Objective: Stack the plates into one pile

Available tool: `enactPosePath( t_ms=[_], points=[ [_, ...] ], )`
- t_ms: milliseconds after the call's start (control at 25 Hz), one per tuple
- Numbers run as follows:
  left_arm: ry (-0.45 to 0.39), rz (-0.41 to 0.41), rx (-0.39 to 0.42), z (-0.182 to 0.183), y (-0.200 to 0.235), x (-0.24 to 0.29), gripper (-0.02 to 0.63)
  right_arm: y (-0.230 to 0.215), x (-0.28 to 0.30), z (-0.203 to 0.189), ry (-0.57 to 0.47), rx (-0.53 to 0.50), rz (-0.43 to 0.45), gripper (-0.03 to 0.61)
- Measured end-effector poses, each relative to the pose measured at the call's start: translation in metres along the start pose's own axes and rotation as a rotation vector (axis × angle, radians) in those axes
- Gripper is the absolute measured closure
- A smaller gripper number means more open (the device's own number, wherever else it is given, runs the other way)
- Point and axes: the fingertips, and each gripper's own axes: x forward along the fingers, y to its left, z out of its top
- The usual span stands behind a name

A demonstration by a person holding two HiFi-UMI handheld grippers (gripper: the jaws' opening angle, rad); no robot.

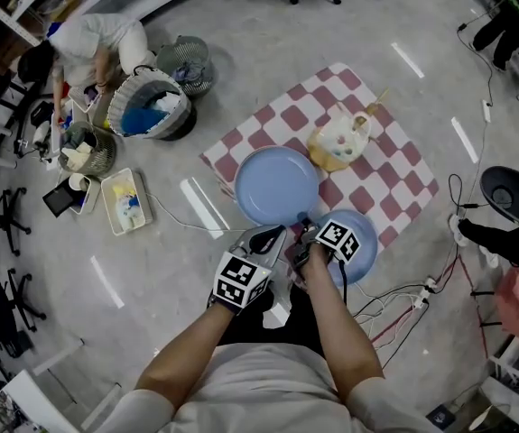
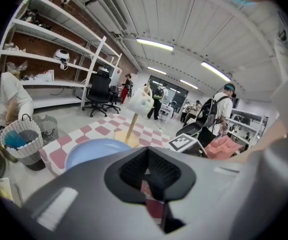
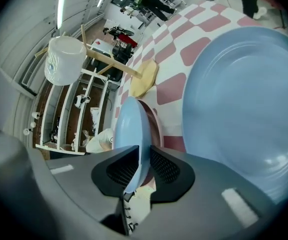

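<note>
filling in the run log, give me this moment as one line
left gripper: shut, empty | right gripper: shut on small plate rim | big plate: on checked cloth | stack: not yet made

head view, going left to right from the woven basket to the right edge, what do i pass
woven basket → large blue plate → small blue plate → black round seat. The mug stand is left out: it sits over the same stretch as the small blue plate.
</note>
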Motion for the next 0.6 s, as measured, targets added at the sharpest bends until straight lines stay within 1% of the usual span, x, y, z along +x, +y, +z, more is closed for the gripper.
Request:
enactPosePath(
  t_ms=[200, 320, 440, 600],
  points=[
    [-0.002, -0.006, 0.002, 0.0, -0.004, 0.004, 0.607, -0.005, 0.002, 0.001, 0.027, -0.18, -0.09, 0.518],
    [0.002, -0.008, 0.003, -0.001, -0.007, 0.006, 0.607, -0.009, -0.001, 0.006, 0.022, -0.261, -0.128, 0.506],
    [0.007, -0.015, 0.002, -0.001, -0.01, 0.008, 0.607, -0.008, -0.007, 0.009, 0.014, -0.295, -0.125, 0.494],
    [0.017, -0.035, 0.001, -0.002, -0.021, 0.013, 0.607, -0.004, -0.025, 0.015, -0.016, -0.286, -0.094, 0.495]
  ],
)
